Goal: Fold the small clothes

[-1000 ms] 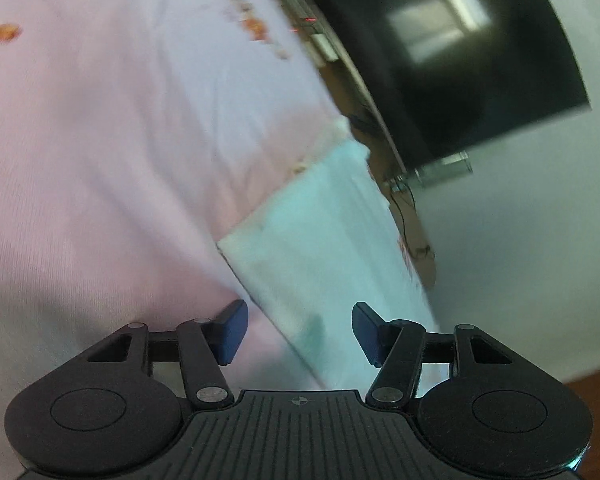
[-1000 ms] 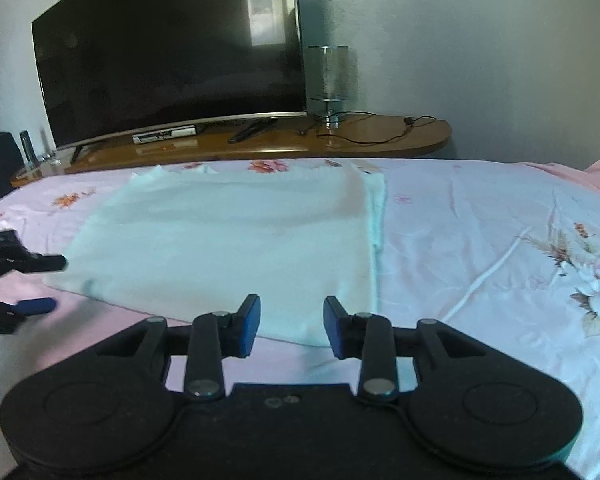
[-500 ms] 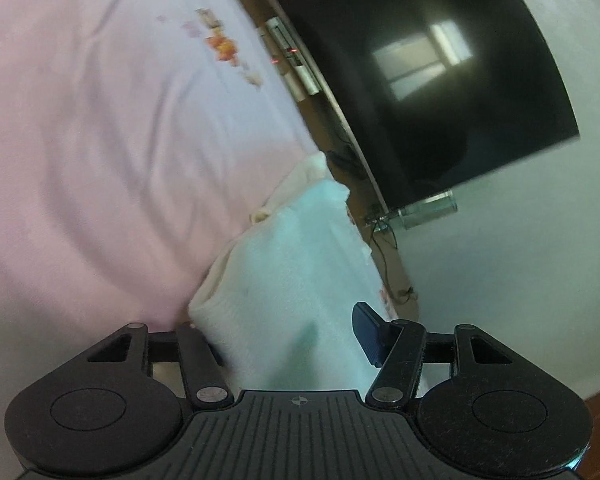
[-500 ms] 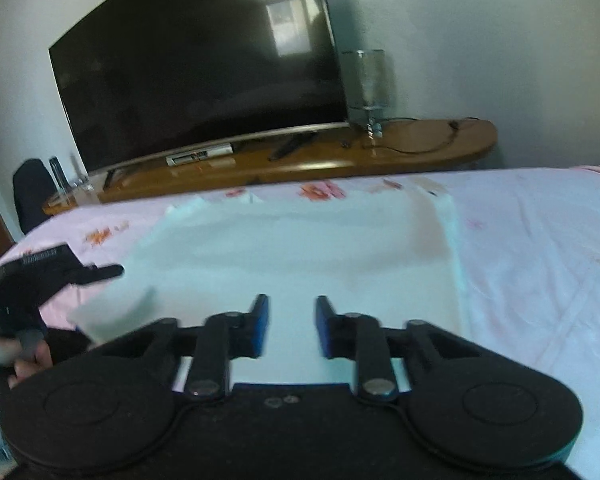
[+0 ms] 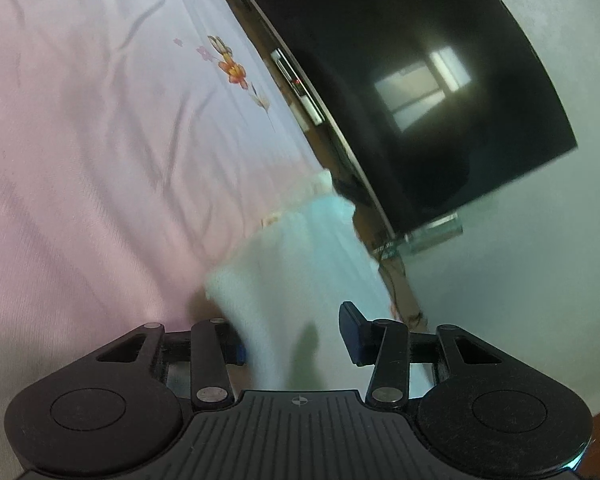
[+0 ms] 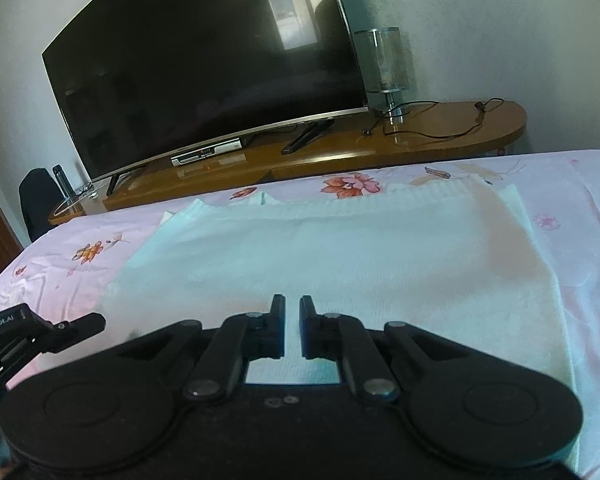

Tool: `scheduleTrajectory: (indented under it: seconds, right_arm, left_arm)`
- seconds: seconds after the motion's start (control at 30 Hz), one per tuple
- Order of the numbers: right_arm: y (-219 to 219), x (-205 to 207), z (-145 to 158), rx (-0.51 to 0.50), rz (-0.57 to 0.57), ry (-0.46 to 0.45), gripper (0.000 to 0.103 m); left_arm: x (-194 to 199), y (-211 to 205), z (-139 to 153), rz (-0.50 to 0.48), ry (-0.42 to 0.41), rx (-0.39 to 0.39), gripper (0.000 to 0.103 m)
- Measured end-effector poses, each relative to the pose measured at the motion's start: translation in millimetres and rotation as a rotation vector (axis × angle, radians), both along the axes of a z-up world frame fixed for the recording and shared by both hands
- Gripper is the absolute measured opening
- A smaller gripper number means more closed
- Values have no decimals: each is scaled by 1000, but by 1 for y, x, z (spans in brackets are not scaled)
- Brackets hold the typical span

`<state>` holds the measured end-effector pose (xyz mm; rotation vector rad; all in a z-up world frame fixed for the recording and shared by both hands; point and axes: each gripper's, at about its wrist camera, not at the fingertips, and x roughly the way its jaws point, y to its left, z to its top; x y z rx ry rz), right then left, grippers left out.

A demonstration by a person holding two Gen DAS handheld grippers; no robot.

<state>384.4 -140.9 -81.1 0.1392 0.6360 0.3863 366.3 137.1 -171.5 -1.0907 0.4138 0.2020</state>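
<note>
Gripping step: left tool [image 5: 296, 332] closing round near-left corner of pale mint knitted garment [image 6: 340, 264] on pink floral bed [image 6: 580, 208]; right tool [image 6: 292, 330] nearly shut, closing at near hem, hold unclear. Next: lift together, fold toward far edge.

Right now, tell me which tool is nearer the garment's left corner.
Left. The left tool is closing around that corner of the garment; the right tool sits at the near hem's middle.

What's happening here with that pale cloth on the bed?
A person is folding a pale mint garment spread on the flowered bedsheet, with a handheld tool in each hand. The left tool is closing at the garment's near corner, cloth between its jaws. The right tool is nearly closed at the near edge; whether its pads actually pinch fabric is hard to tell. No fold has been made yet.
</note>
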Motion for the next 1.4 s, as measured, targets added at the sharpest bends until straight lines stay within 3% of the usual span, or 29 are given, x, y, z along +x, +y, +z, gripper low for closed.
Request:
scheduleTrajectory:
  seconds: [0.1, 0.33, 0.37, 0.4, 0.47, 0.53, 0.8, 0.93, 1.03, 1.13, 1.2, 1.27, 1.3, 1.4]
  right_arm:
    - [3, 0, 0, -15, 12, -7, 8]
    - [7, 7, -3, 9, 47, 5, 5]
    - [7, 8, -5, 18, 53, 8, 5]
    - [8, 10, -8, 20, 57, 16, 4]
    - [11, 16, -20, -12, 54, 70, 1]
    - [8, 15, -26, 13, 53, 64, 0]
    - [2, 15, -28, 64, 41, 84, 0]
    - [-5, 16, -30, 107, 34, 94, 0]
    - [-7, 17, -31, 132, 29, 102, 0]
    - [-14, 19, -31, 174, 26, 120, 0]
    - [-24, 18, -29, 213, 7, 125, 0]
    - [-55, 11, -24, 300, -87, 121, 1]
    - [-74, 5, -22, 344, -134, 116, 8]
    - [-128, -12, -14, 403, -241, 93, 16]
  left_arm:
    - [12, 7, -1, 10, -2, -12, 44]
    - [24, 2, 2, -2, 13, 69, 44]
    - [22, 2, 2, -5, 15, 78, 39]
    - [23, 3, 0, -4, 21, 76, 26]
    - [22, 13, -10, 3, 37, 24, 10]
    - [21, 20, -13, -5, 11, -16, 10]
    - [25, 13, 10, -81, -4, 93, 7]
    - [41, -8, 49, -203, -27, 253, 7]
    - [65, -40, 74, -350, -44, 368, 7]
    - [80, -75, 94, -471, -83, 437, 7]
    - [88, -103, 104, -560, -102, 464, 7]
    - [93, -132, 107, -649, -102, 486, 7]
    - [96, -147, 104, -691, -96, 486, 7]
    - [101, -190, 84, -821, -49, 472, 7]
